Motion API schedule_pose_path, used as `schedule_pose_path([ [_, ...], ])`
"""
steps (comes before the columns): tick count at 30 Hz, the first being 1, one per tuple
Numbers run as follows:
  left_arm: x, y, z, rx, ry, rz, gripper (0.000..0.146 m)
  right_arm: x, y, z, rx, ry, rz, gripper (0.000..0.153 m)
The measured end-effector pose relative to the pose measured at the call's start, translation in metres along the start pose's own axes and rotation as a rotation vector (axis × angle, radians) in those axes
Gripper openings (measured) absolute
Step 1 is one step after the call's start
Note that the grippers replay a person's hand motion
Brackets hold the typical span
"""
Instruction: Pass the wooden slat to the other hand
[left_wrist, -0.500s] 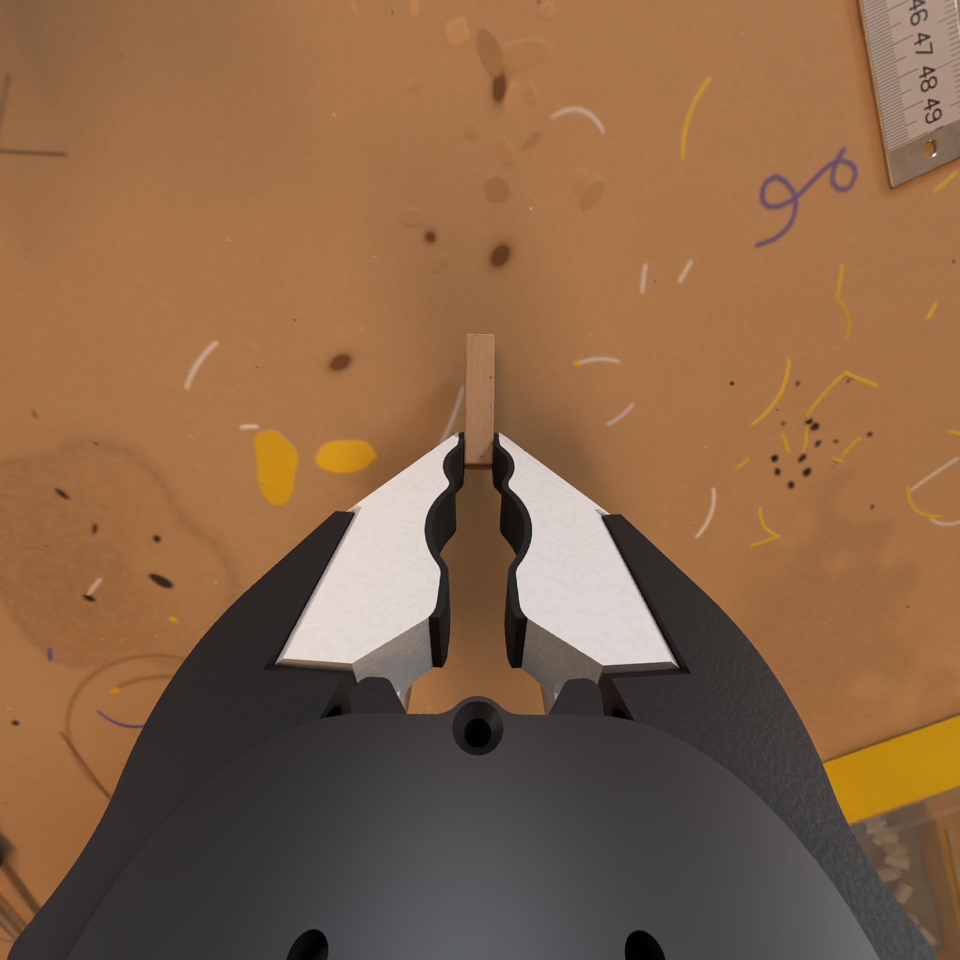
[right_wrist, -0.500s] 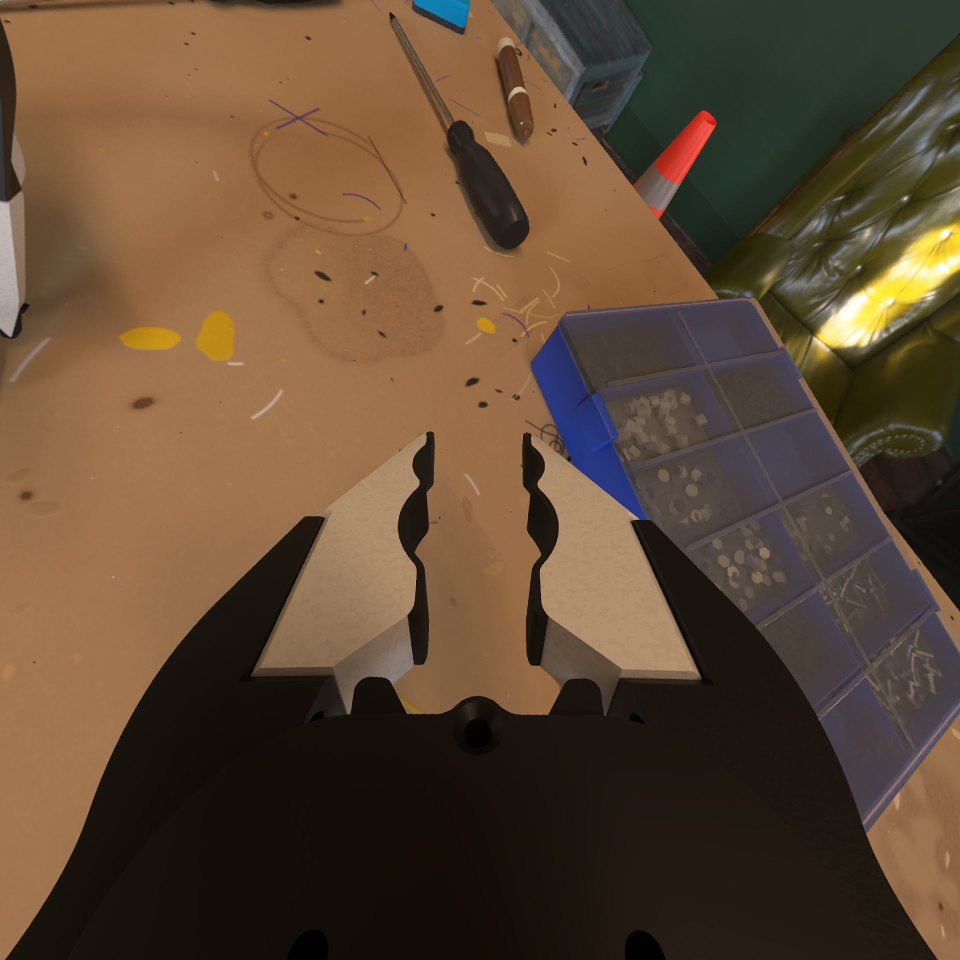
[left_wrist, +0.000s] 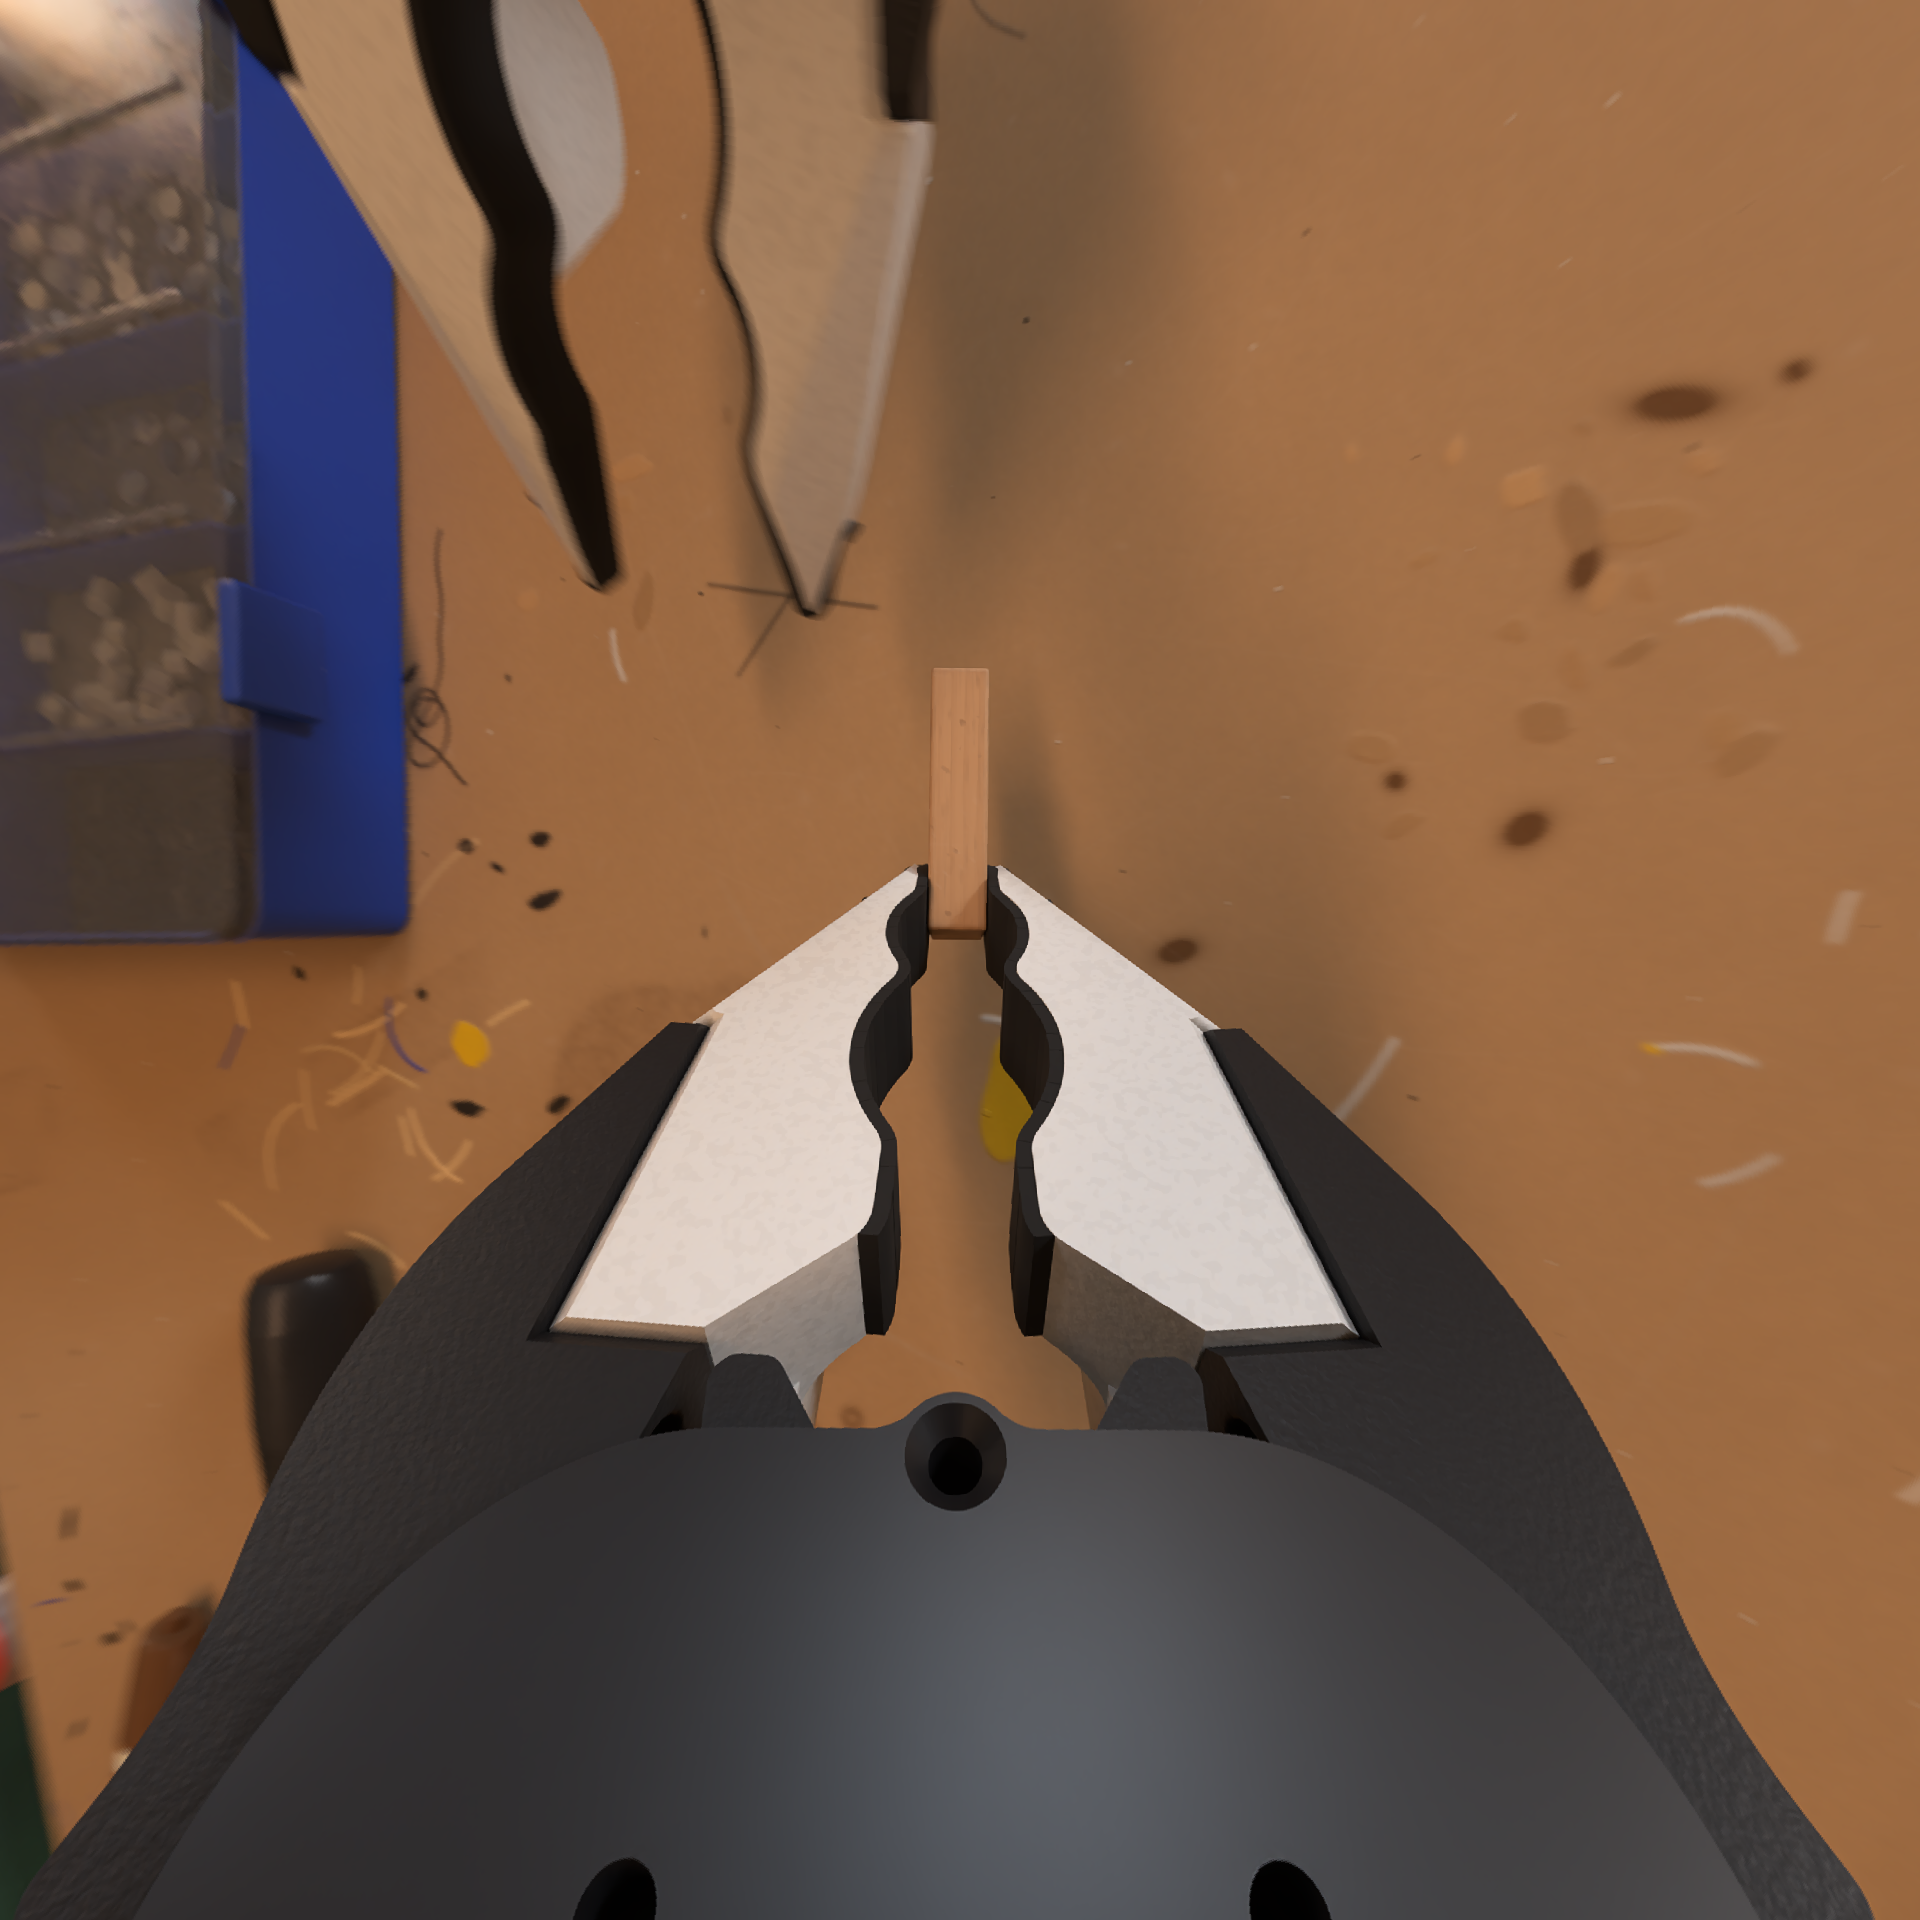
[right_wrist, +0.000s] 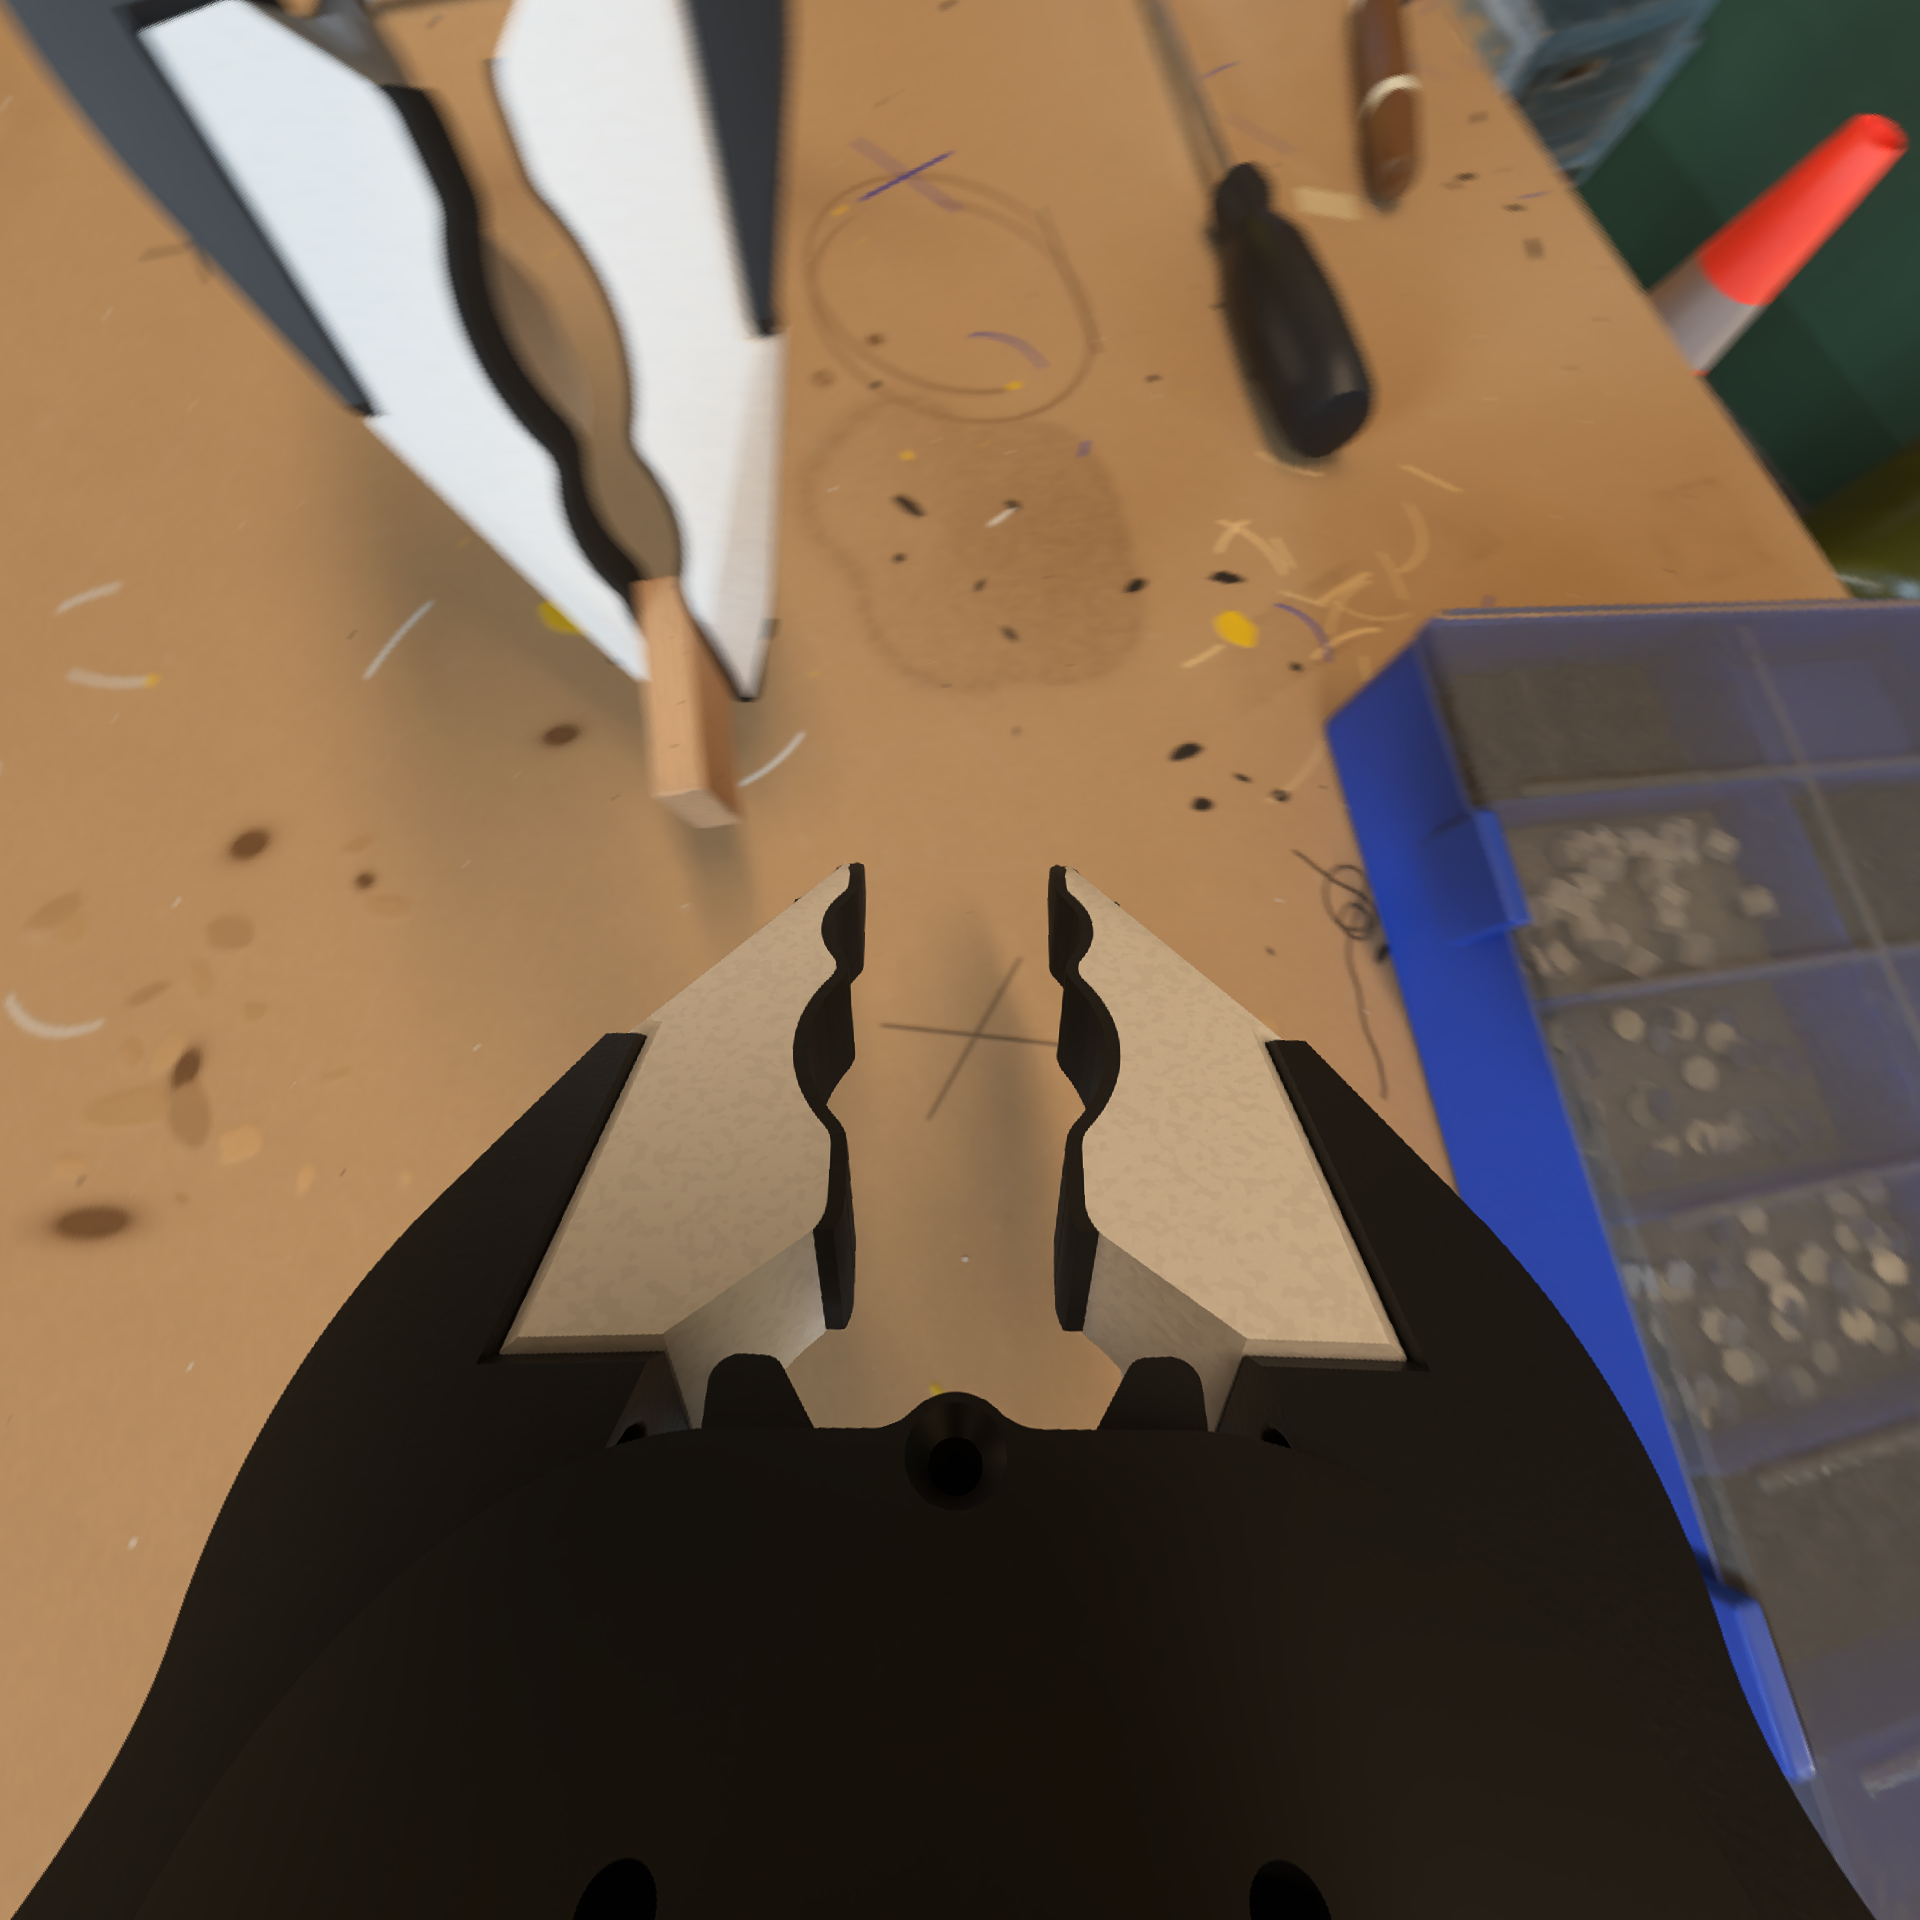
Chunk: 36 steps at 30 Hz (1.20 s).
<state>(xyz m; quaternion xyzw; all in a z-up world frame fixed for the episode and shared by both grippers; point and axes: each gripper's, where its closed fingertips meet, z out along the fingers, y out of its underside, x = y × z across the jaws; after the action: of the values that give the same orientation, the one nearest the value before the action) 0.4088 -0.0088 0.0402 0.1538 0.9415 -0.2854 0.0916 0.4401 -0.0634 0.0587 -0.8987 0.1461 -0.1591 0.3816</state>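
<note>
My left gripper (left_wrist: 956, 883) is shut on the near end of a short wooden slat (left_wrist: 959, 790), which sticks out past its fingertips above the brown workbench. My right gripper (right_wrist: 954, 883) is open and empty. In the left wrist view the right gripper (left_wrist: 707, 597) hangs open just beyond the slat's free end, a little to the left, not touching it. In the right wrist view the left gripper (right_wrist: 696, 665) comes in from the upper left holding the slat (right_wrist: 686, 717), whose free end points toward my right fingertips with a gap between them.
A blue compartment box of small parts (right_wrist: 1662, 1039) lies on the bench at the right, and shows in the left wrist view (left_wrist: 312, 520) at the left. A black-handled screwdriver (right_wrist: 1288, 312), a brown marker (right_wrist: 1387, 114) and an orange cone (right_wrist: 1787, 229) are farther back.
The two grippers have come close together; each now shows large in the other's view. The slat is still held by the left gripper. The right gripper stays open.
</note>
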Motion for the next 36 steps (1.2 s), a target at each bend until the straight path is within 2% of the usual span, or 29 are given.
schedule_pose_path([
  [4,-0.009,-0.004,0.010,-0.024,-0.047,0.082,0.009,-0.026,0.007,0.010,-0.055,-0.111,-0.090,0.035],
  [7,-0.014,-0.009,0.010,0.004,-0.059,0.055,0.009,-0.031,0.006,0.013,-0.066,-0.100,-0.156,0.035],
  [12,-0.015,-0.016,0.008,0.058,-0.057,0.019,0.009,-0.029,-0.003,0.011,-0.026,-0.067,-0.175,0.033],
  [17,-0.016,-0.017,0.010,0.058,-0.063,0.017,0.009,-0.030,-0.002,0.013,-0.036,-0.063,-0.189,0.010],
  [25,-0.017,-0.014,0.011,0.049,-0.052,-0.014,0.010,-0.029,-0.001,0.014,-0.035,-0.059,-0.187,0.010],
  [26,-0.015,-0.010,0.012,0.026,-0.035,-0.033,0.012,-0.028,0.000,0.014,-0.040,-0.055,-0.184,0.010],
  [28,-0.012,-0.004,0.012,0.011,-0.004,-0.074,0.038,-0.024,0.002,0.011,-0.040,-0.046,-0.176,0.009],
  [31,-0.011,-0.002,0.012,0.007,0.015,-0.129,0.057,-0.020,0.004,0.009,-0.039,-0.035,-0.166,0.009],
  [33,-0.010,-0.004,0.012,0.013,0.029,-0.170,0.061,-0.018,0.006,0.008,-0.046,-0.031,-0.158,0.009],
  [36,-0.009,-0.003,0.016,-0.006,0.023,-0.211,0.060,-0.016,0.008,0.008,-0.049,-0.031,-0.145,0.009],
])
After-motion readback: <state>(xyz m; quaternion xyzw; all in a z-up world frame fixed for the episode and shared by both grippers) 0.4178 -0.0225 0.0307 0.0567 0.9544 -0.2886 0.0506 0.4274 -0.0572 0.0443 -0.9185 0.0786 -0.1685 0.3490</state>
